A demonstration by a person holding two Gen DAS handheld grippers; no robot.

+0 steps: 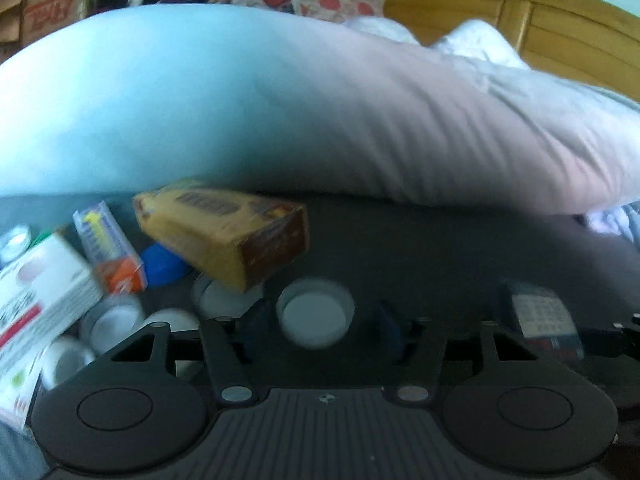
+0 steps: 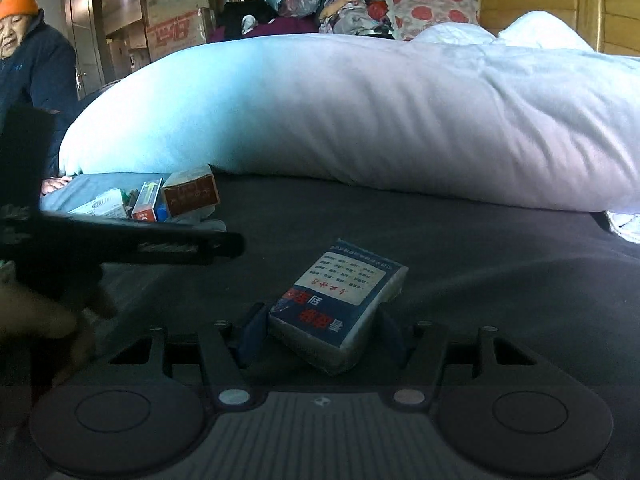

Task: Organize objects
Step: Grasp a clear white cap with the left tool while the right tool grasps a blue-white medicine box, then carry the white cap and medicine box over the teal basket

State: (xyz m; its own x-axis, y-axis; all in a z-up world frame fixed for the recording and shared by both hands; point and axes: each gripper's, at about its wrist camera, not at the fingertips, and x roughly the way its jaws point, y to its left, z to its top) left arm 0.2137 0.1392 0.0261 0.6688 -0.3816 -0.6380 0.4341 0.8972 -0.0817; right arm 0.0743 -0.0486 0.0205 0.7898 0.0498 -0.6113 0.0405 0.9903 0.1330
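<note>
In the centre of the right wrist view, a blue packet (image 2: 340, 304) with a white label panel lies on a dark bedcover (image 2: 500, 280). Red and small dark printed characters cover it, too small to read. The right gripper (image 2: 320, 330) sits with a finger on each side of the packet; whether it is clenched on it cannot be told. In the left wrist view, the left gripper (image 1: 324, 326) is released, its fingers either side of a white cap (image 1: 314, 314). At middle left lie a yellow box (image 1: 224, 232), an orange and white box (image 1: 110, 248) and a white carton (image 1: 40, 292), their blurred print unreadable. A large white pillow (image 1: 300, 100) fills the frame above.
</note>
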